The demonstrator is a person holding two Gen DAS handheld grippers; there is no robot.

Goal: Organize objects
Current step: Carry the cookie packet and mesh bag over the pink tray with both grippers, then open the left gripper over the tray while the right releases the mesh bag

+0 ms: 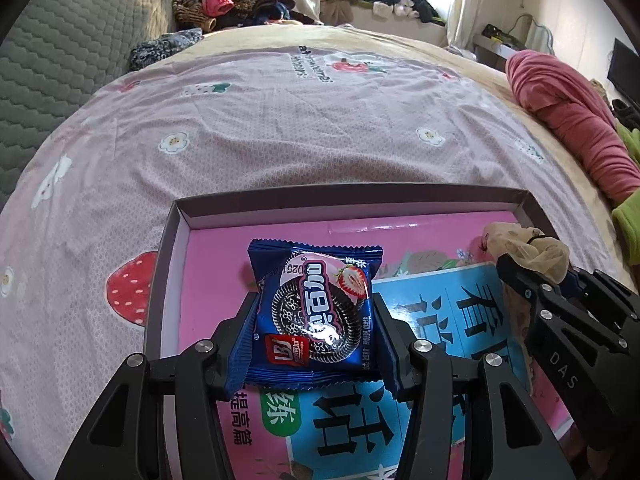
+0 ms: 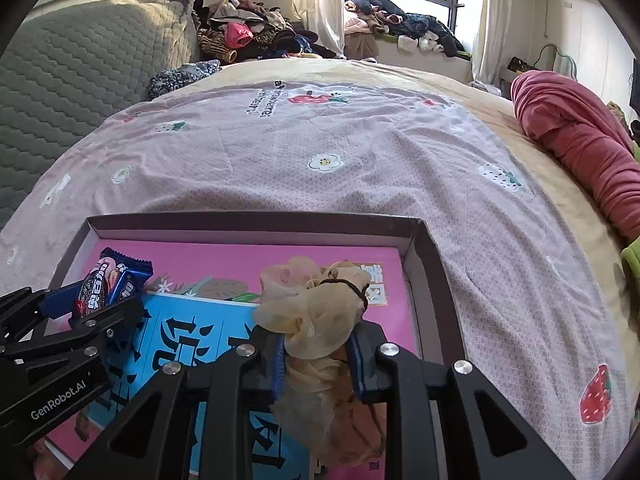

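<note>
A blue cookie packet (image 1: 316, 312) with a strawberry picture sits between the fingers of my left gripper (image 1: 314, 304), which is shut on it. The packet hangs over the left part of a shallow dark box (image 1: 352, 194) that holds a pink-and-blue book (image 1: 440, 300). My right gripper (image 2: 318, 340) is shut on a bunched beige sheer scrunchie (image 2: 316, 304) with a black hair tie, over the box's right half (image 2: 416, 240). Each gripper shows in the other's view: the right gripper (image 1: 540, 276) with the scrunchie (image 1: 520, 244), the left gripper (image 2: 100, 304) with the packet (image 2: 108, 280).
The box lies on a bed with a pink strawberry-print cover (image 1: 300, 128). A rolled red blanket (image 1: 572, 120) lies along the right side, with green fabric (image 1: 628, 220) below it. A grey quilted cushion (image 1: 60, 60) stands at the left. Piled clothes (image 1: 224, 0) lie beyond the bed.
</note>
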